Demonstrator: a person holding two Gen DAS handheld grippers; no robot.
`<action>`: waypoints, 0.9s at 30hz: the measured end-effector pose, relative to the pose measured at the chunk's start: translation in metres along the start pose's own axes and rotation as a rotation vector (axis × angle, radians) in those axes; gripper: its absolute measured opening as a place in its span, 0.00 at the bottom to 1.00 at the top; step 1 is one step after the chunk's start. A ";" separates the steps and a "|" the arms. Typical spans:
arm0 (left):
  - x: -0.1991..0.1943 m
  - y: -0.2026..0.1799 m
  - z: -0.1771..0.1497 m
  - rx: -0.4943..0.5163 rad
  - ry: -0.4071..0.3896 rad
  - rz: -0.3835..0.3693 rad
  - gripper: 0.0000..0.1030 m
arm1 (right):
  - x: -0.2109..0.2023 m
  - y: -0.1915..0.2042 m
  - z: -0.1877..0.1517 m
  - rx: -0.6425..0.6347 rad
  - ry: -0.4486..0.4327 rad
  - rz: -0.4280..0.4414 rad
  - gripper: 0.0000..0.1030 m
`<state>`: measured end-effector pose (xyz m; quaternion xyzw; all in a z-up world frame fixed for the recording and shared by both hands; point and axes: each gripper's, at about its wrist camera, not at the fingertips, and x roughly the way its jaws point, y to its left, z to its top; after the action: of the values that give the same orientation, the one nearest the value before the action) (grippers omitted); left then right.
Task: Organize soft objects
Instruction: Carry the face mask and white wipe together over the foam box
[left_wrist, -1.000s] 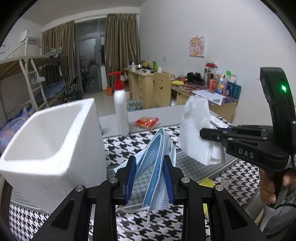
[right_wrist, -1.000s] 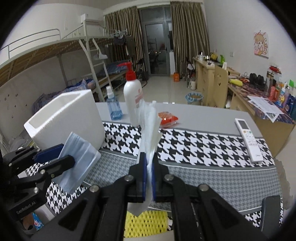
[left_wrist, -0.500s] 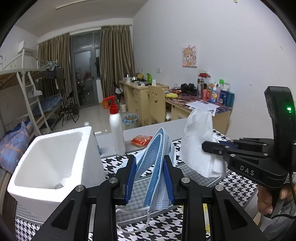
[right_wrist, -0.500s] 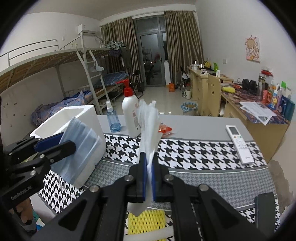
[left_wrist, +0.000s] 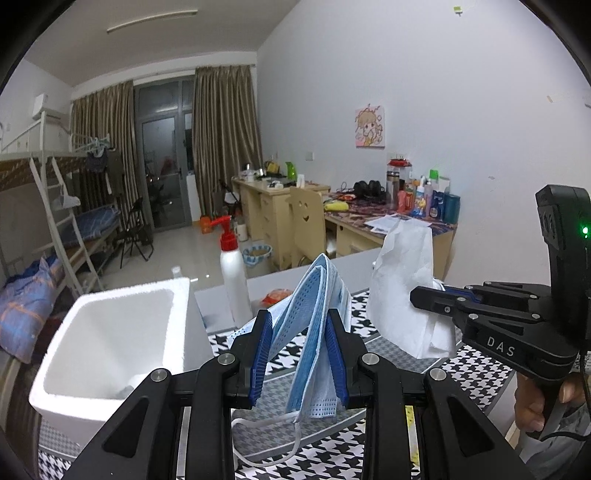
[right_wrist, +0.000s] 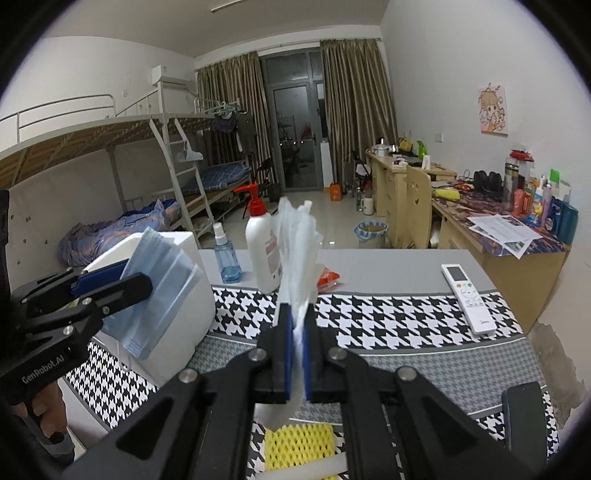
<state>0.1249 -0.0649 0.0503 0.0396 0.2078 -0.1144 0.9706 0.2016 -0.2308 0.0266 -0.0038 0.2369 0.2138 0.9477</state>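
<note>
My left gripper (left_wrist: 298, 354) is shut on a folded stack of blue face masks (left_wrist: 314, 328), held in the air above the table; their white ear loop hangs below. It also shows in the right wrist view (right_wrist: 110, 288), with the masks (right_wrist: 159, 288) in front of the white foam box (right_wrist: 184, 317). My right gripper (right_wrist: 295, 350) is shut on a white tissue (right_wrist: 295, 258) that stands up between its pads. In the left wrist view the right gripper (left_wrist: 436, 295) holds the tissue (left_wrist: 406, 288) to the right of the masks. The foam box (left_wrist: 110, 332) is open, down left.
A white pump bottle with a red top (right_wrist: 262, 251), a blue spray bottle (right_wrist: 225, 258), an orange packet (right_wrist: 327, 277) and a white remote (right_wrist: 467, 295) lie on the table with the houndstooth cloth (right_wrist: 388, 321). A yellow foam net (right_wrist: 299, 446) lies below my right gripper.
Both grippers have risen, still holding the masks and the tissue. The foam box and table now sit lower in both views, and more of the box's inside shows.
</note>
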 end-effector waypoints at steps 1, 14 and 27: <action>-0.002 0.001 0.001 -0.003 -0.006 -0.005 0.30 | -0.001 0.001 0.000 0.000 -0.004 -0.003 0.07; -0.017 0.012 0.010 -0.008 -0.059 -0.009 0.30 | -0.009 0.015 0.008 -0.008 -0.039 -0.014 0.07; -0.023 0.019 0.015 -0.019 -0.094 0.023 0.30 | -0.012 0.024 0.016 -0.013 -0.067 -0.005 0.07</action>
<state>0.1148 -0.0436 0.0739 0.0274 0.1628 -0.1032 0.9809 0.1895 -0.2121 0.0480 -0.0031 0.2036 0.2131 0.9556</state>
